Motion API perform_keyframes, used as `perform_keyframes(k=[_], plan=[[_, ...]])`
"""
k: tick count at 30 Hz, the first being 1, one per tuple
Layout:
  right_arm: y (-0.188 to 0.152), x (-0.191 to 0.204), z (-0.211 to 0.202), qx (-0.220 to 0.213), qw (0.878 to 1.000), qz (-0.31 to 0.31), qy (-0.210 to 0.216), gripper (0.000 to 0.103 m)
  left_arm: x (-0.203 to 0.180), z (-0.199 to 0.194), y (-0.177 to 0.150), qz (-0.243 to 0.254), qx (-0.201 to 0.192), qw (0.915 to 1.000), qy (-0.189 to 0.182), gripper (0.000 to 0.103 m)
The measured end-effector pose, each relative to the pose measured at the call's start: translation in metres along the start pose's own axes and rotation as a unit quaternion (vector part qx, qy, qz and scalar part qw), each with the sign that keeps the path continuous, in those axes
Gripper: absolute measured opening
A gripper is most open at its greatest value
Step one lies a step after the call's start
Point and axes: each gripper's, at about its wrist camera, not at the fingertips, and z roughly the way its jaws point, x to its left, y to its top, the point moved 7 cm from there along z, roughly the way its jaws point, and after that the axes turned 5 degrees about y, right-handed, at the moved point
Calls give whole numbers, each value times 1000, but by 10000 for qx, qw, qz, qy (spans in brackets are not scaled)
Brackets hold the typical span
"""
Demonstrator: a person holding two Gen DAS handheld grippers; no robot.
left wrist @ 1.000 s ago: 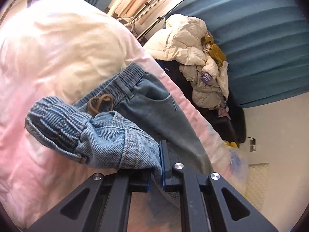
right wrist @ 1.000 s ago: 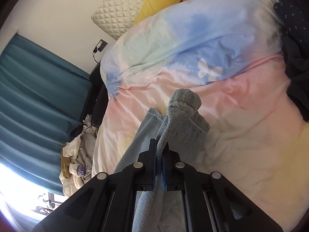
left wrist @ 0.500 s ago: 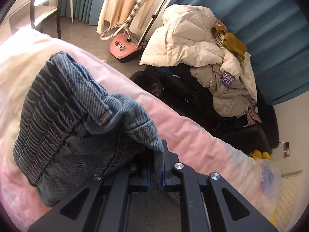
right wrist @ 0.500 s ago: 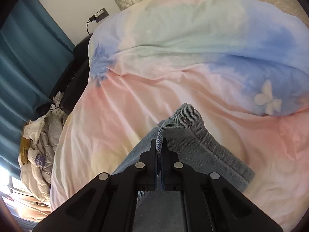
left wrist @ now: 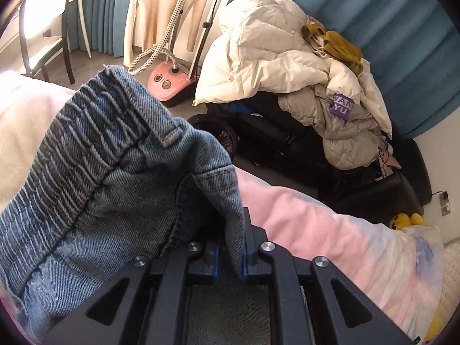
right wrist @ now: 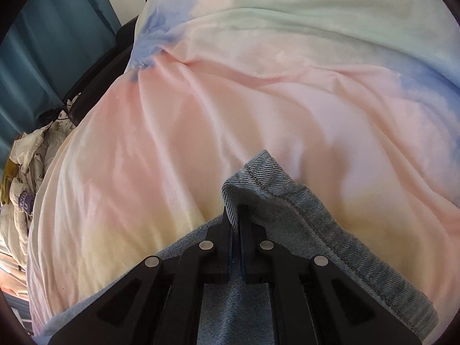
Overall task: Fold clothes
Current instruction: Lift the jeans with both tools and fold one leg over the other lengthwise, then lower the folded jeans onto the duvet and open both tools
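Item: jeans [left wrist: 95, 172], blue denim, one pair, mid-fold over a bed; lifted at two points, the rest draping down onto the duvet [right wrist: 230, 100]

Left gripper [left wrist: 230, 247]: clenched on a hemmed denim edge close by the gathered elastic waistband [left wrist: 72, 155], which bulges up to the left of the fingers

Right gripper [right wrist: 235, 224]: clenched on another stitched fold of the same jeans; cloth trails back beneath it and spreads to its right over the cover

Bedding: duvet in pink, cream and pale blue, rumpled, with creases running across the landing area ahead of the right gripper

Surroundings, left view: heap of cream padded jackets [left wrist: 302, 66] on dark furniture beyond the bed edge, a pink garment steamer [left wrist: 169, 82] on the floor, blue curtains [left wrist: 388, 14], a chair [left wrist: 43, 43] by the window

Risks, as judged:
- Both holds take only a thin margin of cloth; a pull with the two grippers moving apart could drag a hem out and drop one side
- The bunched waistband is bulky and may land doubled, leaving a lumpy, skewed fold
- Soft, uneven bedding could let the layers slide out of line once set down
- The left hold sits near the bed edge; loose denim there could slip off toward the floor
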Motion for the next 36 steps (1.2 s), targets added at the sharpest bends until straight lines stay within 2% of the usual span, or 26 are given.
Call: perform_keyframes(k=[2,5,8,11,12,13,14,18,21,22,24,28,29,31,35,36], plan=[[-5,-4,-15,35,9998,44,210,13,6,-16,-9,32,107,9995,-303,17],[-16,-9,-41,118,9988,19,467,15,22,-41,-30,-50,567,9952,-795,29],[-32,-15,-66,77,9988,-347,337,17,46,-67,-57,-174,830,9897,-1153,29],[-57,-20,-87,270,9976,-133,619,17,74,-84,-90,-280,961,9865,-1294,30],[-65,-22,-93,348,9965,-22,762,18,82,-85,-103,-357,1072,9842,-1360,30],[-73,-23,-101,387,9956,28,858,20,90,-85,-116,-452,1200,9815,-1421,35],[-81,-24,-107,426,9945,48,953,26,98,-86,-128,-546,1327,9785,-1482,42],[-114,-25,-121,771,9862,217,1450,46,121,-80,-170,-1081,1623,9650,-1751,49],[-138,-35,-118,1055,9773,643,1722,48,120,-70,-190,-1230,1773,9577,-1906,55],[-147,-41,-116,1151,9729,861,1809,49,118,-67,-193,-1242,1778,9560,-1978,55],[-162,-53,-106,1304,9611,1398,1992,64,114,-65,-194,-1373,1613,9526,-2185,55],[-179,-71,-81,1422,9447,1980,2193,68,109,-41,-198,-1703,1612,9436,-2338,55],[-175,-70,-76,1311,9433,1996,2305,68,107,-34,-199,-1751,1644,9409,-2386,55],[-165,-66,-71,1048,9433,1903,2510,68,103,-27,-194,-1760,1458,9414,-2481,55],[-139,-55,-65,465,9538,1510,2555,68,93,-20,-175,-1656,997,9485,-2510,49],[-135,-53,-60,462,9547,1502,2526,68,91,-18,-171,-1652,928,9506,-2459,47]])
